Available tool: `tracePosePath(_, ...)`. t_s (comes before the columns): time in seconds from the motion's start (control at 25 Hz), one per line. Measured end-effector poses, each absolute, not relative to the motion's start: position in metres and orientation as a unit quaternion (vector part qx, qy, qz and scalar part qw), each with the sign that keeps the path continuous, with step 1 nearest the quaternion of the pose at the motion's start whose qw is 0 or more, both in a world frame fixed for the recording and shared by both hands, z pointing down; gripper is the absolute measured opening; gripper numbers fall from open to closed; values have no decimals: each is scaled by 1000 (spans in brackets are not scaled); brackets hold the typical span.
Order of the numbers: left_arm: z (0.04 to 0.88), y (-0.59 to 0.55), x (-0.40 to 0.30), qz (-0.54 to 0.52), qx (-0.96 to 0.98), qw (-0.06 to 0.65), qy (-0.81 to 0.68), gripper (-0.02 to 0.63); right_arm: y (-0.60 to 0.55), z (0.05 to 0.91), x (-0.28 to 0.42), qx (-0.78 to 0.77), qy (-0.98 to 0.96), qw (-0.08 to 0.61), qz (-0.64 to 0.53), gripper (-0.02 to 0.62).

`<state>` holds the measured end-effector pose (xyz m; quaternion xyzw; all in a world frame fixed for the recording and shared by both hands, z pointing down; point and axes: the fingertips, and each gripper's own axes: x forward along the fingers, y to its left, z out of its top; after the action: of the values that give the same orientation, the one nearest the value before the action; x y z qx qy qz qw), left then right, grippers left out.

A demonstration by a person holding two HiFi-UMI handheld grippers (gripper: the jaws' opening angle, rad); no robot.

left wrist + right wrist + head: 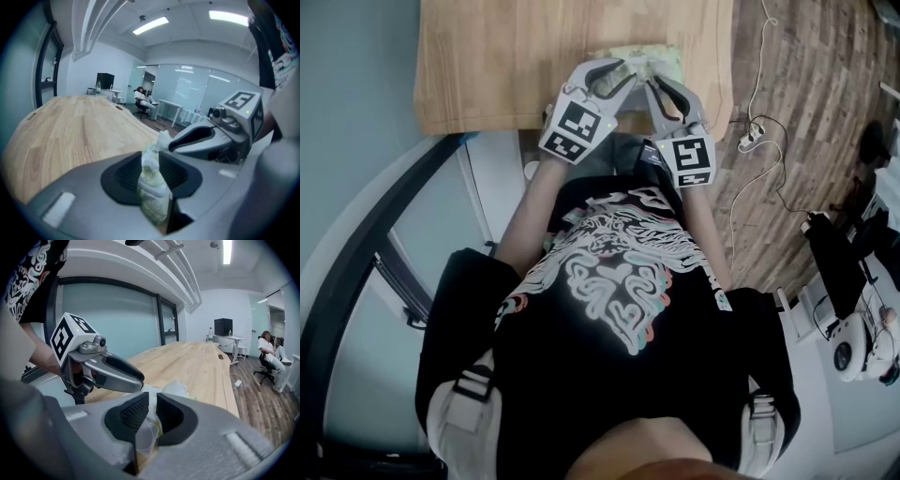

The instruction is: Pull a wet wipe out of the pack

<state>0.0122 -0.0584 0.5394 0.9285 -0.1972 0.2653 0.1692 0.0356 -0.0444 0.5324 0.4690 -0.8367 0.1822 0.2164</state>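
Note:
The pale green wet-wipe pack (664,59) lies at the near edge of the wooden table (506,66). Both grippers point down at it, side by side. My left gripper (626,73) has its jaws apart, and bunched white-green material of the pack (152,197) shows in the gap between its pads. My right gripper (657,84) is also parted, with a translucent plastic flap (143,439) and the pack (176,390) between its pads. I see neither pair of pads pressing. Each gripper view shows the other gripper close beside it: the right gripper (197,138) and the left gripper (112,371).
The table (197,362) stretches far ahead and its right edge drops to a wood-pattern floor. A white cable and plug strip (752,133) lie on that floor. Desks, chairs and a seated person (269,352) are in the background. Equipment (853,347) sits at the lower right.

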Motion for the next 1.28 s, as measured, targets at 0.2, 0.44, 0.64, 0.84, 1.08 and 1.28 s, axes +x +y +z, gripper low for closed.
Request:
tracePosePath(0.2,542,-58,20,275,929,166,-182,78,-45,537,37,467,-837,223,179,52)
tracePosePath(0.44,547,-54,25,292,928,171,-155,104,-44,541,34,457,-842,236,163,54)
tracePosePath(0.64,552,-50,28,314,923,183,-125,106,-43,544,33,457,-841,239,163,54)
tracePosePath(0.84,551,-50,32,323,923,190,-91,106,-41,543,31,446,-847,248,150,54)
tracePosePath(1.08,549,-47,36,330,925,185,-19,99,-40,542,31,439,-852,249,142,54)
tracePosePath(1.28,548,-44,35,354,917,176,55,99,-39,539,29,428,-857,251,140,54)
